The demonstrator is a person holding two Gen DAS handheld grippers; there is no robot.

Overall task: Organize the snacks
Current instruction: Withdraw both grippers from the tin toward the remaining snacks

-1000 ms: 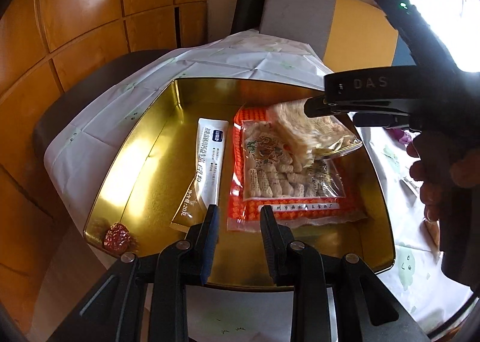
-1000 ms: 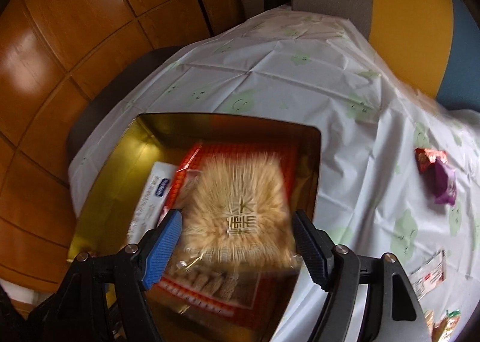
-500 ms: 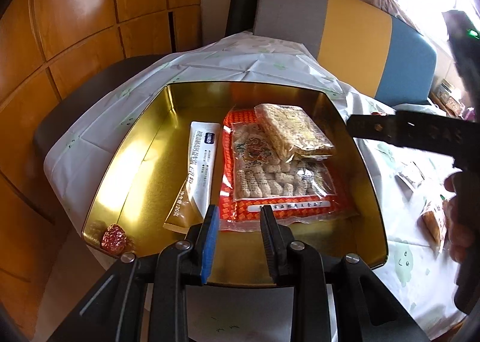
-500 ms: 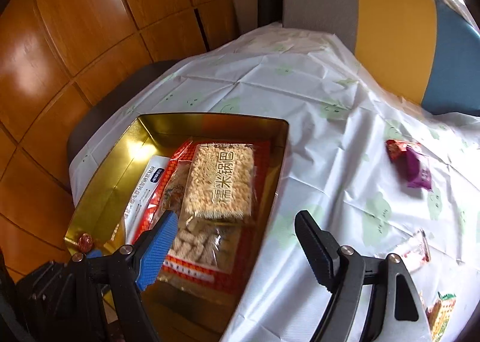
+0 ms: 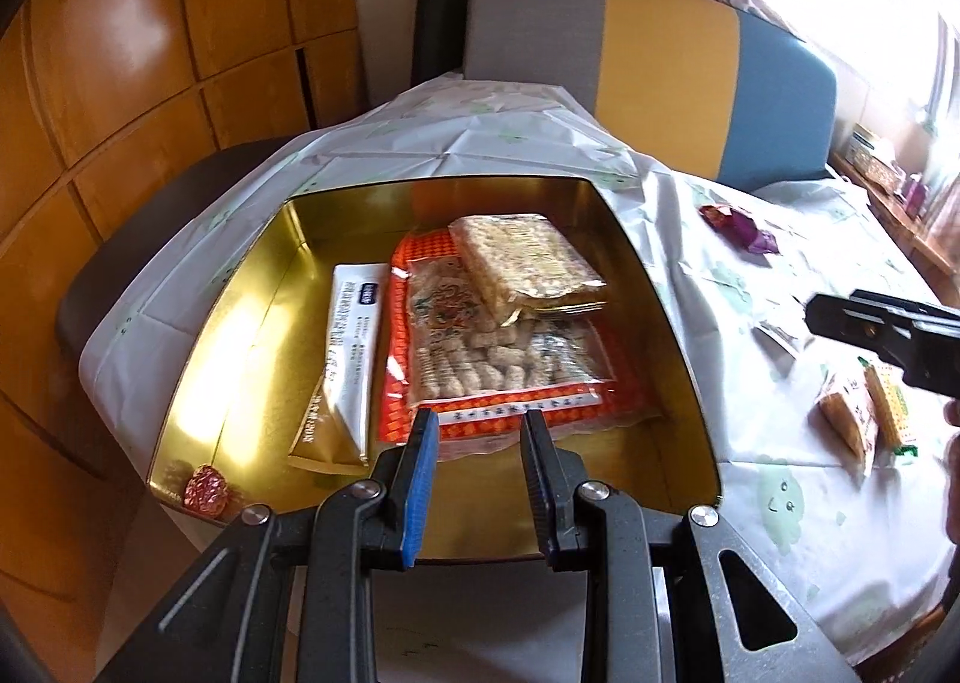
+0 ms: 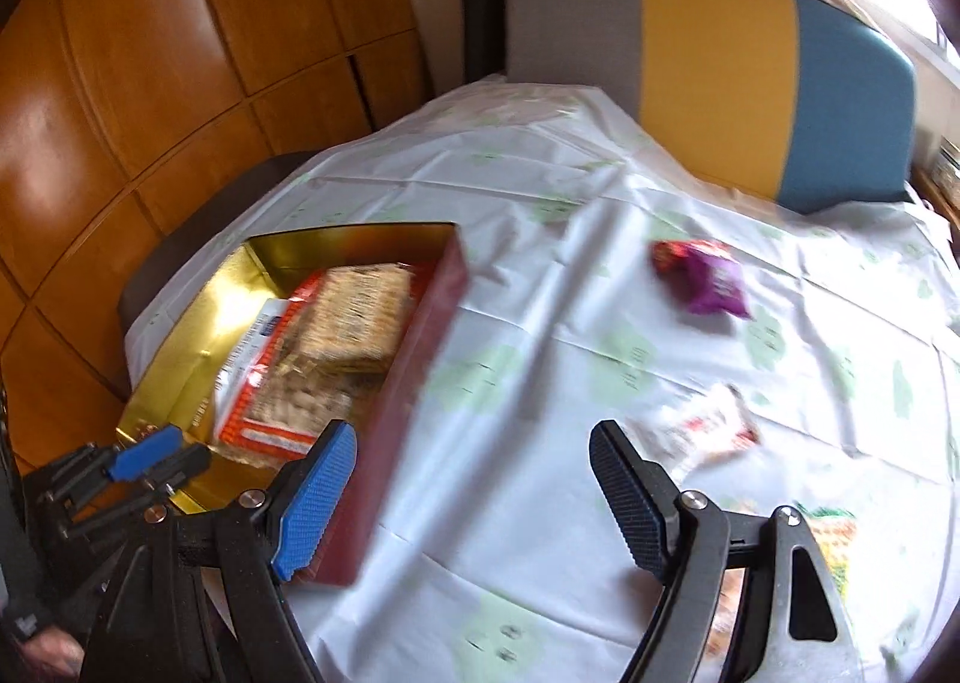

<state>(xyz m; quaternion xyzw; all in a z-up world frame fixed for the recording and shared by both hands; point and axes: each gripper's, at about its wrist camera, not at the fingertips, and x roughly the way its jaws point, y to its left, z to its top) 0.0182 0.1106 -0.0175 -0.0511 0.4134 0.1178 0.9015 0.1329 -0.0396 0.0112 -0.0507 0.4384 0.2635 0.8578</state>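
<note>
Gold tin (image 5: 252, 287) sat at the near-left corner of the cloth-covered table (image 6: 540, 275), and it already held part of the job. Inside it lay a white sachet (image 5: 355, 335) along the left, an orange-bordered peanut pack (image 5: 504, 365) beside it, and a rice-cracker pack (image 5: 525, 257) resting on top of the peanuts toward the tin's far side. A small red-wrapped sweet (image 5: 206, 490) sat in the tin's near-left corner.

Outside the tin, to its right, several snacks remained on the cloth: a purple packet (image 6: 705, 278) well apart from it, a red-and-white wrapper (image 6: 708, 431) nearer, and two or more packs (image 5: 864, 413) at the near-right edge, partly hidden by the tool in the right wrist view.

Left gripper (image 5: 477, 443) hung over the tin's near rim, its jaws narrowly parted with nothing between them. Right gripper (image 6: 474, 494) was out over bare cloth just right of the tin, jaws wide apart and empty; the blur there suggested it was on the move.

By my reading, roughly half the snacks were stowed, and the loose ones right of the tin were what was left.
</note>
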